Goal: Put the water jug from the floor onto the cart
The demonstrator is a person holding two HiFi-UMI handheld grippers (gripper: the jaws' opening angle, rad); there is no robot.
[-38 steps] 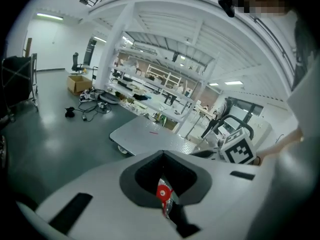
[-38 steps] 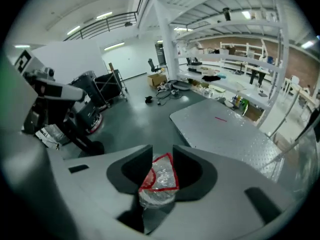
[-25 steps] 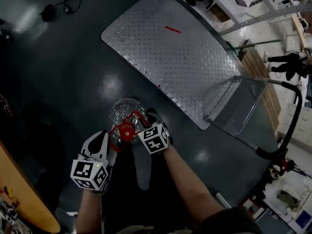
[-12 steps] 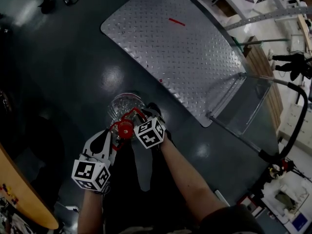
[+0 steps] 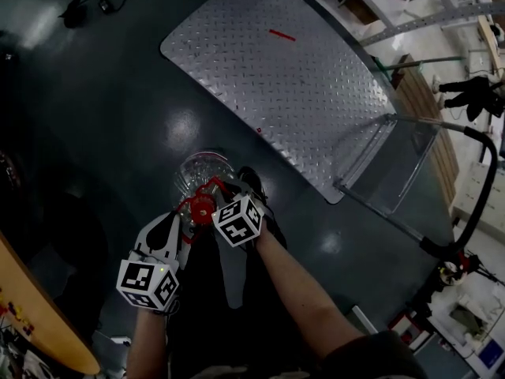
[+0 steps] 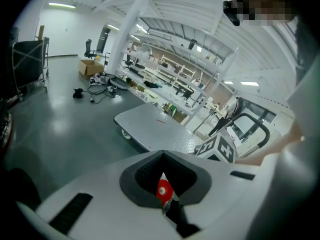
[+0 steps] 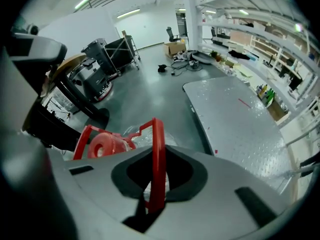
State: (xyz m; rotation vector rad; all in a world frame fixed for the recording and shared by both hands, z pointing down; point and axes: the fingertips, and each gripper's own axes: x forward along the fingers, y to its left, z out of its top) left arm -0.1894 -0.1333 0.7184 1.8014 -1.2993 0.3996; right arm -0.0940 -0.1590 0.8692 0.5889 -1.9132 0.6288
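head view dim, floor glare | gripper views bright, fisheye-warped, dark corners

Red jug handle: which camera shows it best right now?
The right gripper view: the red handle fills the centre, standing in the right gripper as its jaws close. The head view shows it small, partly hidden by that gripper. The left gripper view shows only a red sliver.

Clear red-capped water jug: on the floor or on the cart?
On the floor: in the head view the clear red-capped water jug sits on dark floor, beside the grey checker-plate cart, not on it.
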